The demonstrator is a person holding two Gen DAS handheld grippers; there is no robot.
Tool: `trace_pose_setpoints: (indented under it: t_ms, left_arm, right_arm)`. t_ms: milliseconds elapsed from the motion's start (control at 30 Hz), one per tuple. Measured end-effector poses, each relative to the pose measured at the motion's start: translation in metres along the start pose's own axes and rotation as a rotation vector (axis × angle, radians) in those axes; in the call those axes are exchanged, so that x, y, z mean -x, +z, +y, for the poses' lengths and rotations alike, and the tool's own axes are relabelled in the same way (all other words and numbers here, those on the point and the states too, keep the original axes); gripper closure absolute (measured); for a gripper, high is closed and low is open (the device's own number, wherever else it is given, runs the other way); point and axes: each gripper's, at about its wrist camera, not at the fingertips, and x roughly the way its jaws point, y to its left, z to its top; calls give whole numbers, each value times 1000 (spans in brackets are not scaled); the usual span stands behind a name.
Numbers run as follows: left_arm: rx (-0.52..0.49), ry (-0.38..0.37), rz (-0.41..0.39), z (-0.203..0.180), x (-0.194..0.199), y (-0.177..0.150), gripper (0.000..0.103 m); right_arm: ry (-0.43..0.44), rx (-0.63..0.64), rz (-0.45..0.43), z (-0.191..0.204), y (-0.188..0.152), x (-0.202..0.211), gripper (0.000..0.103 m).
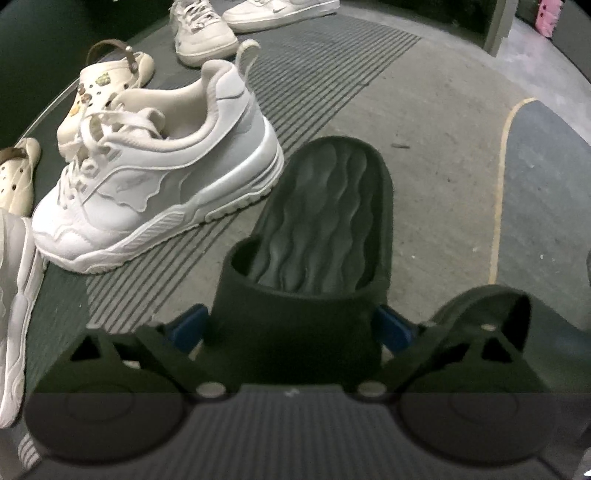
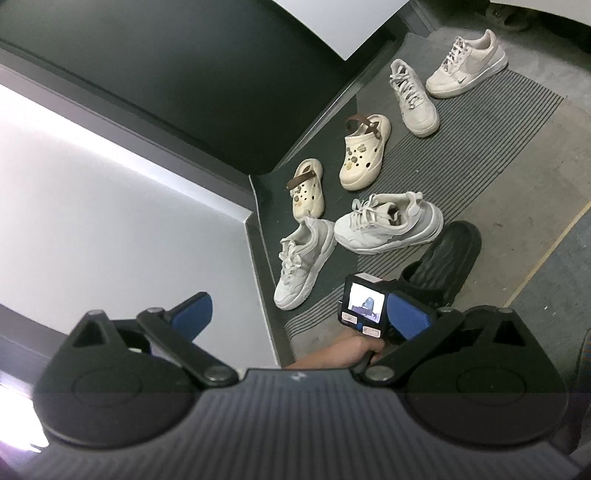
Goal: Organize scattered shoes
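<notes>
Clamped between the blue pads (image 1: pixel 188 325) of the left claw (image 1: pixel 291 328) is a black slide sandal (image 1: pixel 321 206), held across its strap end, with the wavy footbed running straight ahead from the claw. Its sole seems to sit on or just over the concrete floor (image 1: pixel 436 110); I cannot tell which. Ahead and left of this claw, just beside the sandal's far end, a chunky white sneaker (image 1: pixel 159 184) stands on the ribbed mat (image 1: pixel 325 66). Its mate (image 1: pixel 14 295) lies at the claw's far left. Beyond them sit two cream clogs with brown straps, one (image 1: pixel 103 88) behind the sneaker and the other (image 1: pixel 16 177) further left. Farthest ahead are two flat white trainers (image 1: pixel 203 33).

From the right wrist view, the right claw (image 2: pixel 303 314) stands wide open with nothing between its pads, hanging above the scene. Below and ahead of it a hand (image 2: pixel 351 350) grips the left claw's handle, whose small screen (image 2: pixel 364 302) faces up. The black sandal (image 2: pixel 447 254) reaches ahead and right from there. The sneakers, clogs and trainers spread further ahead along the dark wall (image 2: pixel 184 74).
</notes>
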Motion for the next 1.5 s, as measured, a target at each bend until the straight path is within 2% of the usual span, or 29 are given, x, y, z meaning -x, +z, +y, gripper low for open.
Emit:
trace_pose_setpoints:
  t_ms: [200,367,467,567,600,700,767,833,867,1000,1067,1133,1200,1300,1400,1500]
  left_arm:
    - [53,11,4,7,37,-25,18]
    - [41,61,33,20,69,-59,23]
    - [83,45,56,25,81,-85,26]
    - [129,50,46,27,92,-100,29]
    - [142,51,51,29,93,-102,35]
    - [162,55,60,31,90,-106,29]
    - [197,44,57,33,87,-101,21]
    - [258,13,57,37,84,-98,4]
    - [291,5,58,37,82,-97,1]
    - [368,33,83,36,68,-94,0]
    - [400,56,149,36,51,-92,0]
    - [376,92,198,32,36,-88,0]
    - [363,115,198,29,33,-85,0]
    - [340,117,188,27,35,-87,2]
    - [254,123,170,23,42,-92,4]
    - [205,95,187,20,52,-100,5]
  right_arm:
    - [13,4,-5,1,-6,9,0]
    - [23,8,-10,2,-11,16,0]
    - [30,10,-12,2,-14,21,0]
    - [36,13,-15,2,-17,25,0]
    - [40,13,-11,5,-18,23,0]
    - [41,19,4,8,-19,19,0]
    - [35,16,7,8,-19,16,0]
    - [31,17,13,8,-17,13,0]
    - [27,19,14,8,-16,12,0]
    - [21,24,16,9,-14,11,0]
    - [22,26,14,9,-14,12,0]
    - [23,28,12,9,-14,13,0]
    - [24,30,10,9,-14,15,0]
    - [26,32,7,9,-13,17,0]
    - [27,35,4,9,-13,19,0]
    - [28,37,2,10,-12,21,0]
